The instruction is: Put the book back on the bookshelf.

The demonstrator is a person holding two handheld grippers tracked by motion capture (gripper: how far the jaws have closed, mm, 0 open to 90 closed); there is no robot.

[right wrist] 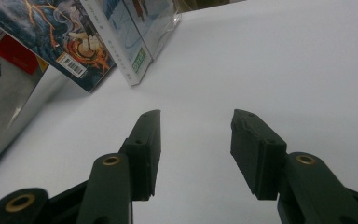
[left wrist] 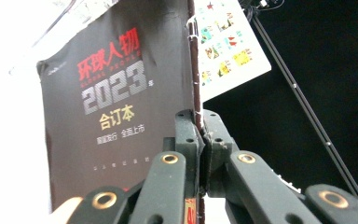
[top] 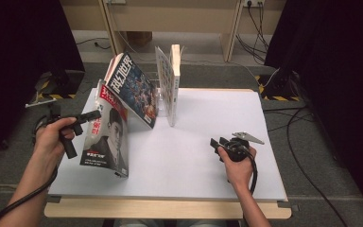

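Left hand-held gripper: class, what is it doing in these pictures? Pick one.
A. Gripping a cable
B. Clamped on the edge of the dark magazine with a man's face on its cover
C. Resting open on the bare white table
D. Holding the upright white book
B: in the left gripper view the left hand-held gripper has its jaws closed on the magazine at its edge, and the high view shows that magazine held beside it.

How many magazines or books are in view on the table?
3: a portrait-cover magazine clamped in the left gripper, a blue-cover magazine leaning behind it, a white book upright at the back.
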